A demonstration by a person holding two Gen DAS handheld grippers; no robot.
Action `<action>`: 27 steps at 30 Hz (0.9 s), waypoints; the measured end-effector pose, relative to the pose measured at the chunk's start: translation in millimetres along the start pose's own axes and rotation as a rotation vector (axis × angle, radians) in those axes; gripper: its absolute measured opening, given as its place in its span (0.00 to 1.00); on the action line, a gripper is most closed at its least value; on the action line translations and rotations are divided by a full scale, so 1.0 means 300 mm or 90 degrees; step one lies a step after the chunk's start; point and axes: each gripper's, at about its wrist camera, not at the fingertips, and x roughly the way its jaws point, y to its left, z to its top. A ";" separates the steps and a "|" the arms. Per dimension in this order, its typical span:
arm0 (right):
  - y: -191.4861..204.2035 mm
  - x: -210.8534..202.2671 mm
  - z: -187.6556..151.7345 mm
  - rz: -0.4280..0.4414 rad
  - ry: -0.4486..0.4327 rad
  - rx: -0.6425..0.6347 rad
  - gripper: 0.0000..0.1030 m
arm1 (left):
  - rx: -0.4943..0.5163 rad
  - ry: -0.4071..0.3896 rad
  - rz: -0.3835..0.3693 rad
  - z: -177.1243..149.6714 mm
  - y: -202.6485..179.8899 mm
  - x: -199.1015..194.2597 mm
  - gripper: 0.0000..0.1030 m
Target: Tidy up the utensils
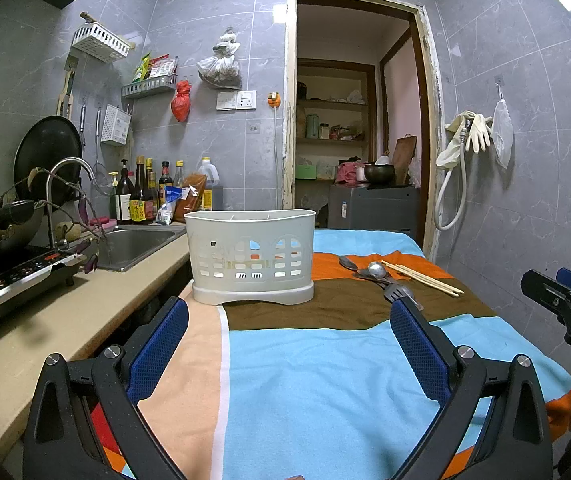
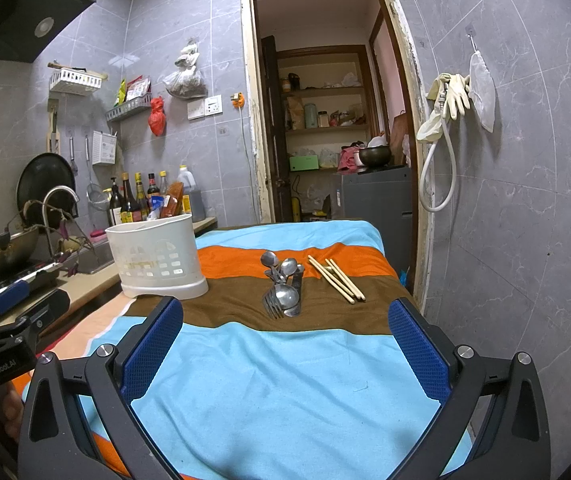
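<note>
A small heap of metal utensils lies on the brown band of a striped cloth covering the worktop: several spoons with shiny bowls and a fork whose tines point toward the camera, all overlapping one another. Just beside them to the right lie pale wooden chopsticks, roughly parallel and slightly fanned. To the left, apart from the heap, a white plastic caddy with perforated sides and arched cut-outs stands upright on the cloth near its edge, beside the kitchen sink. The right hand-held gripper hovers over the blue band with its blue-padded fingers spread wide, holding nothing; the left hand-held gripper is likewise wide apart and empty, facing the caddy.
</note>
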 end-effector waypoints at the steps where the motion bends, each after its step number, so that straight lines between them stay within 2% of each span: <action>1: 0.000 0.000 0.000 0.000 0.000 0.000 1.00 | 0.000 0.000 -0.001 0.000 0.001 0.000 0.96; 18: -0.005 0.018 0.033 0.004 -0.019 -0.030 1.00 | 0.006 -0.002 -0.001 0.024 -0.032 0.040 0.96; 23: -0.028 0.038 0.085 0.021 -0.025 -0.059 1.00 | 0.033 -0.007 0.009 0.060 -0.057 0.067 0.96; 27: -0.064 0.074 0.155 0.052 -0.018 -0.092 1.00 | 0.045 0.017 -0.003 0.101 -0.063 0.126 0.96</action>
